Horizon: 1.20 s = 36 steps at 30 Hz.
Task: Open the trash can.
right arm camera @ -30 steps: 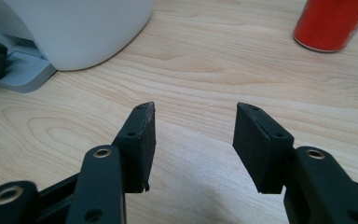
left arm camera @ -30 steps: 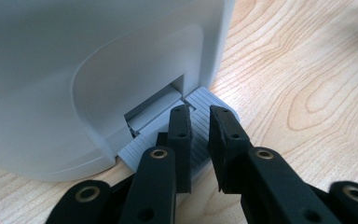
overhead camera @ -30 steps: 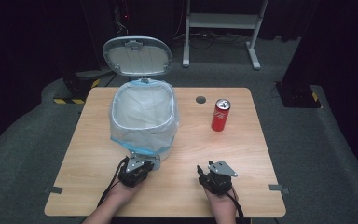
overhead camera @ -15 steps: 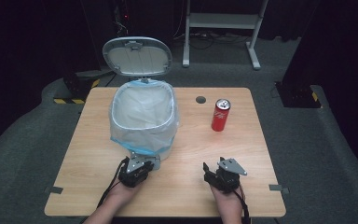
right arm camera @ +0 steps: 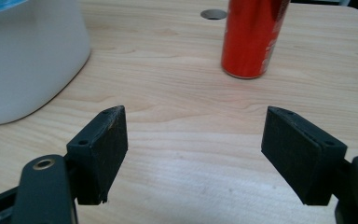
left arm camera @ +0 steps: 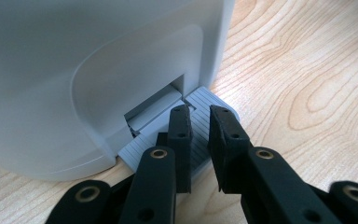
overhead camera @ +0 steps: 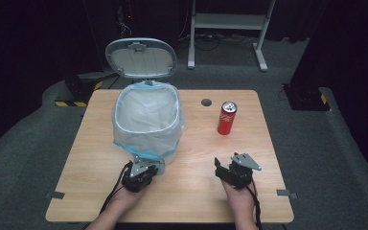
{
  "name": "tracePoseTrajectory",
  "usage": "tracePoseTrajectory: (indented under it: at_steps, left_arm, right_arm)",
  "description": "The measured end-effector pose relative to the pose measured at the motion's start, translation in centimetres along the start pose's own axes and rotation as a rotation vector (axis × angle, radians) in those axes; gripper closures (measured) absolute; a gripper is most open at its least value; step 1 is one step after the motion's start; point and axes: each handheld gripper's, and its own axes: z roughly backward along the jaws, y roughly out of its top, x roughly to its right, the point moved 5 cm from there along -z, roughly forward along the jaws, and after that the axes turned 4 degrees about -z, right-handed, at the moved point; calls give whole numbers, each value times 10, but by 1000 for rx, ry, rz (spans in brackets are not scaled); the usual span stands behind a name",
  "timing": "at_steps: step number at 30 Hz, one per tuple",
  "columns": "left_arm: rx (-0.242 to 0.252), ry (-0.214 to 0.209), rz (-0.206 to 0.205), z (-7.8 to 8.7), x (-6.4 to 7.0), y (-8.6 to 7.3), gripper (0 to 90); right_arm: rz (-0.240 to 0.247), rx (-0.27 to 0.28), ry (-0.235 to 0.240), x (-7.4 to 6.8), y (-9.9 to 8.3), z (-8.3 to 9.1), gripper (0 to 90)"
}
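At the lower centre of the high view, the left gripper is pressing the bin's pedal, jaws nearly closed and gripping nothing. The right gripper is hovering wide open and empty. The red can, right of centre, is probably light, smooth and easily dented; grasp it mid-body. Behind, the lined bin is standing with lid raised, apparently empty.
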Motion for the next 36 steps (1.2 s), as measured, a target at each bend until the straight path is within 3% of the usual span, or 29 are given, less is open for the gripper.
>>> tracePoseTrajectory:
  at_steps: [12,17,22,36]
  left_arm:
    - [0,-2,0,0,0,0,785]
    - [-1,0,1,0,0,0,786]
    - [0,-1,0,0,0,0,786]
    - [2,-11,13,0,-1,0,786]
  right_arm:
    - [-23,19,-68,17,33,-21,212]
    - [-67,20,-87,27,50,-36,196]
    - [-76,32,-103,34,63,-46,195]
    - [-98,20,-119,38,81,-75,157]
